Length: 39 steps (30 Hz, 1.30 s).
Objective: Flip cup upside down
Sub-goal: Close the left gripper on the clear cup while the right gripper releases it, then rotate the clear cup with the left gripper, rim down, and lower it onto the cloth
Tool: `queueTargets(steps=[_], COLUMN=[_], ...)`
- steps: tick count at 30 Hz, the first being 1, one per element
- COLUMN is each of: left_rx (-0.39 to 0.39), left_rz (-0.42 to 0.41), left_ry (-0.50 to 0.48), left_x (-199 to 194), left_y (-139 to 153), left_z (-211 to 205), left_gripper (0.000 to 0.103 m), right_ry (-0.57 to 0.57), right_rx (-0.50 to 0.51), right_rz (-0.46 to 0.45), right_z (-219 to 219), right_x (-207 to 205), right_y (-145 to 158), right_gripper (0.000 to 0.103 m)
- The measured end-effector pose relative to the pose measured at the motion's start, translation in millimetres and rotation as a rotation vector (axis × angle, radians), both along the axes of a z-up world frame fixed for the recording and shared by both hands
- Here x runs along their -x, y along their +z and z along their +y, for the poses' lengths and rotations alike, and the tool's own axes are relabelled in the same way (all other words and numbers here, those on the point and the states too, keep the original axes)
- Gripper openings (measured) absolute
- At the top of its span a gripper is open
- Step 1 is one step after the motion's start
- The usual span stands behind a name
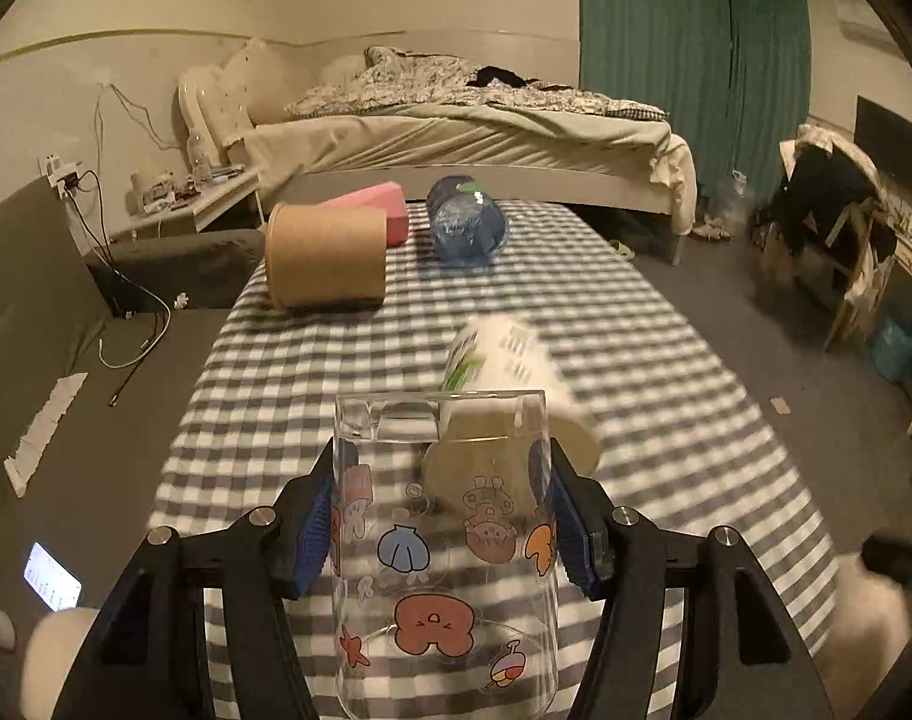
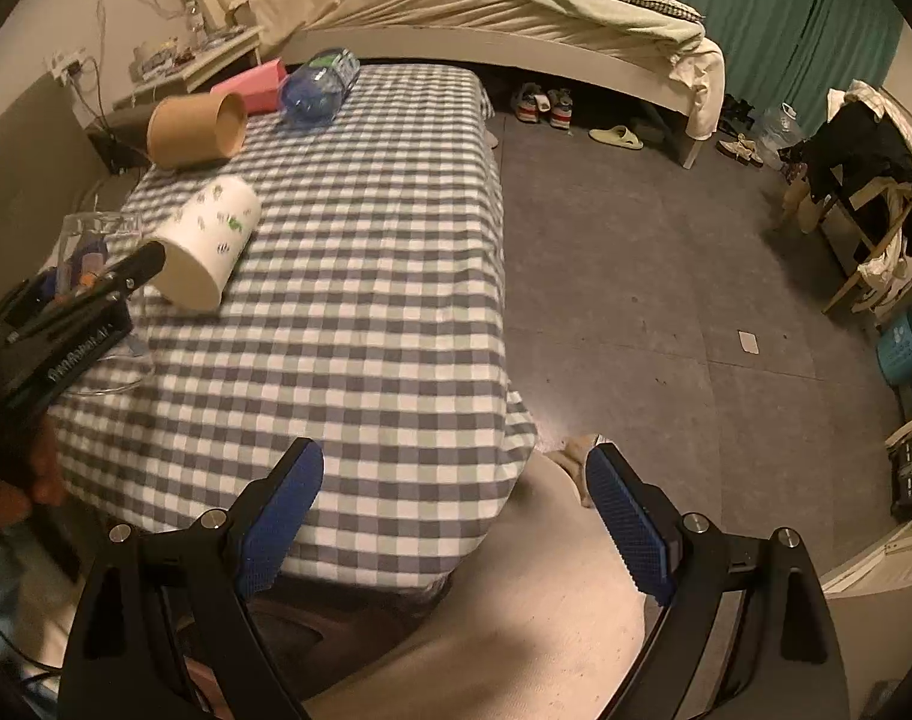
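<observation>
Glass fills the near field of the left wrist view: the clear cup, printed with cartoon figures, sits clamped between the blue pads of the left gripper, one pad pressed to each side wall. The printed figures read upside down and the thick base points away from the camera, with the rim toward it — the cup is held above the checked tablecloth, and whether it touches the cloth cannot be told. From the right wrist view the same cup shows at the table's left side, held in the left gripper. The right gripper hangs at the near corner of the table with its fingers spread wide, holding nothing and touching nothing. Just beyond the cup lies a white paper cup on its side, its mouth toward the camera. Farther along the cloth a brown paper tub lies tipped over, and beside it a pink block and a blue plastic bottle — also on its side. Behind the table stands a bed.
</observation>
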<state>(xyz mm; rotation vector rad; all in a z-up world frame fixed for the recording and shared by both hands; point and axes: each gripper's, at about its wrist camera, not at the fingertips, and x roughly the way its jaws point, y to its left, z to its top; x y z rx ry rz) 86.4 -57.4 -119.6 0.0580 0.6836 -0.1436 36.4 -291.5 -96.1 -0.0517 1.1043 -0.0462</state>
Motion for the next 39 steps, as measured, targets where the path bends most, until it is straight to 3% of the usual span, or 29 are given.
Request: queueTargets(steps=[5,16,22,30,34,39], left_rx=[-0.028,-0.022,0.001,0.008,0.008,0.017], left_rz=[-0.040,0.057,0.050,-0.033,0.012,0.010], left_ry=[-0.067,-0.102,-0.094,-0.074,-0.081,-0.126], left_x=[12,42,39,19,20,22], left_y=[1,-7,-7,5,-11,-8], left_z=[0,3,4,1,3,1], left_gripper=[0.063,0.063,0.063,0.063,0.063,0.065], right_ry=[0.028,0.090,0.091,0.073,0.073,0.067], right_rx=[0.026,0.037,0.036,0.041,0.045,0.043], right_rz=[-0.005,-0.018,-0.017,-0.004,-0.002,0.001], right_z=[18,51,52,47,46,45], right_x=[-1,-4,1,6,4,0], right_y=[5,13,15,11,12,11], right_gripper=[0.090,0.090,0.090,0.090,0.090,0.090])
